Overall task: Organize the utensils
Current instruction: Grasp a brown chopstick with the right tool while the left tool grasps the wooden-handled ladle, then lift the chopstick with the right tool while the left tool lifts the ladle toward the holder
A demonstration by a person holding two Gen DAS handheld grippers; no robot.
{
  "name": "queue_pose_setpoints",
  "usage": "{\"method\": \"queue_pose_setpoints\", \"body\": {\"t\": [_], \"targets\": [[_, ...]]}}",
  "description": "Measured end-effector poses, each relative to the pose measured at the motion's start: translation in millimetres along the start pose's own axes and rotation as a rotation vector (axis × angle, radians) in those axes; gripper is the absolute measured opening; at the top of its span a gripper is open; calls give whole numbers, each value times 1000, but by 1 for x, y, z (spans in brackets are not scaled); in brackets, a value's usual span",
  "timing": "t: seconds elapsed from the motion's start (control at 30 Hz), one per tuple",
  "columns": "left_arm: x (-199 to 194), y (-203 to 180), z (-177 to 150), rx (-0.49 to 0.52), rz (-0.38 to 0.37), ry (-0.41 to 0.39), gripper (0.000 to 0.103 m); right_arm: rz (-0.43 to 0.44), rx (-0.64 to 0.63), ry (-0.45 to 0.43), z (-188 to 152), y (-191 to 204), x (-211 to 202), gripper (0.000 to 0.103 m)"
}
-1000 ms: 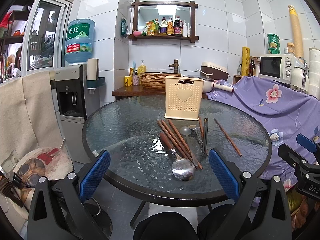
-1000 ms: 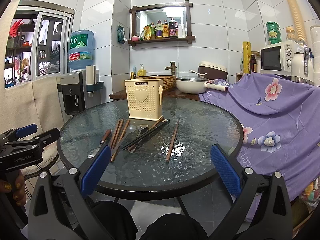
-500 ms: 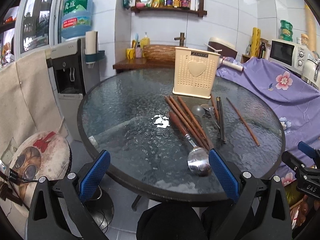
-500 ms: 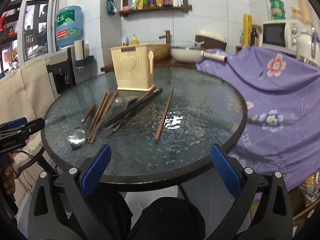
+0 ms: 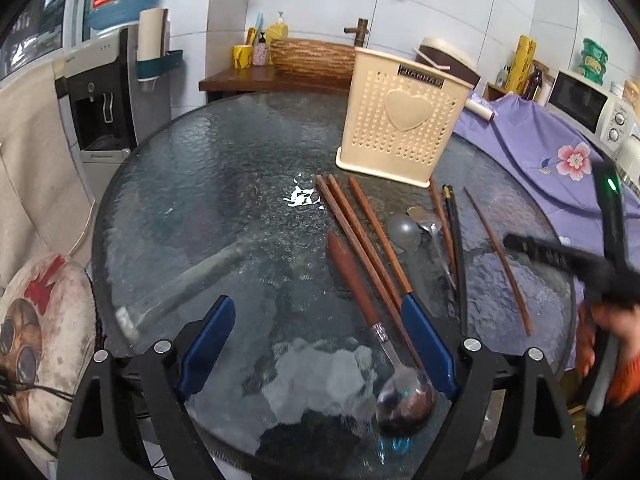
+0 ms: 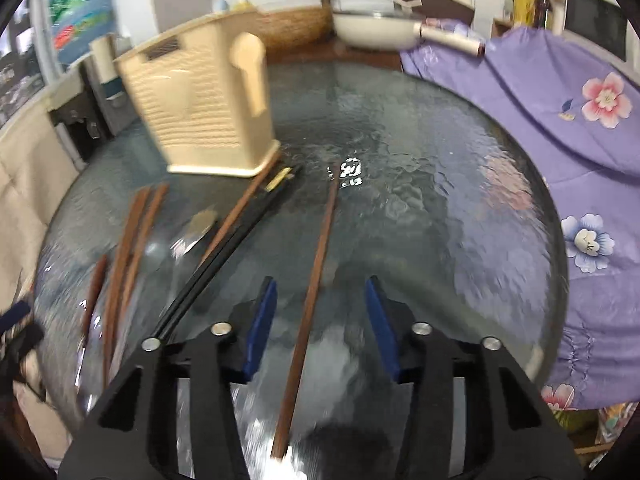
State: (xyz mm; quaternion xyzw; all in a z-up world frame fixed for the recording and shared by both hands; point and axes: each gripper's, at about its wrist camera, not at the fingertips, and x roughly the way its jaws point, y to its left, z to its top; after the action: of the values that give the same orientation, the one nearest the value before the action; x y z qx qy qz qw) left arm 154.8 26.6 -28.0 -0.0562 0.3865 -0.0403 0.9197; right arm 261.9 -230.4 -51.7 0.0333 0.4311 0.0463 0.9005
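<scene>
Round glass table (image 5: 208, 184), purple floral cloth (image 6: 560, 128), water dispenser (image 5: 100, 92), microwave (image 5: 588, 108), white pan (image 6: 372, 32)

The left hand-held gripper (image 5: 318, 346) is held low with its blue-padded fingers (image 5: 206, 340) spread wide apart. The right hand-held gripper (image 6: 322, 320) is also parted (less widely), its fingers (image 6: 262, 322) angled downward. In the left wrist view, the right hand (image 5: 604, 332) grips its handle, blurred.

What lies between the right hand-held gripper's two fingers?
A single brown chopstick lies lengthwise on the glass table between the fingers, untouched; right wrist view shows it.
</scene>
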Motion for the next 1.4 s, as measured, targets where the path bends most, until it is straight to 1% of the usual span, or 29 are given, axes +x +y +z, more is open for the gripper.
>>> {"method": "queue_pose_setpoints", "body": {"t": [0.07,0.13,0.2,0.3,0.37,0.43,0.53,0.6,0.67,0.8,0.87,0.9,0.97,1.1,1.17,1.33,1.4], "targets": [[7,-1,5,5,8,15,82,-15,16,35,19,-3,18,37],[13,-1,9,7,14,27,79,-21,14,57,31,-4,29,34],[18,-1,13,2,10,44,72,-36,1,78,40,-5,41,28],[27,1,19,-14,1,76,67,-47,5,103,48,-7,55,24],[31,1,20,-18,-5,89,64,-62,-2,100,52,-7,59,23],[34,-2,22,-11,-1,97,63,-65,-11,99,54,-6,61,23],[41,-5,26,-6,8,120,56,-65,-26,101,57,-3,63,22],[46,-8,27,-3,13,135,51,-67,-35,102,61,-3,67,20],[51,-11,28,5,32,154,44,-65,-37,108,66,-2,70,19],[59,-19,28,17,44,187,40,-66,-47,117,67,0,71,16],[64,-21,28,19,48,201,35,-66,-53,127,70,1,74,15],[65,-22,29,25,54,197,32,-66,-53,132,71,1,75,14],[69,-23,31,28,63,196,29,-69,-53,142,75,3,77,13],[77,-25,38,35,72,206,26,-76,-57,152,81,6,82,10],[81,-26,42,37,76,211,19,-78,-63,152,82,8,85,7],[84,-26,46,40,74,212,18,-63,-68,146,83,7,87,6],[85,-26,47,36,70,210,17,-38,-52,135,80,3,86,6]]}}
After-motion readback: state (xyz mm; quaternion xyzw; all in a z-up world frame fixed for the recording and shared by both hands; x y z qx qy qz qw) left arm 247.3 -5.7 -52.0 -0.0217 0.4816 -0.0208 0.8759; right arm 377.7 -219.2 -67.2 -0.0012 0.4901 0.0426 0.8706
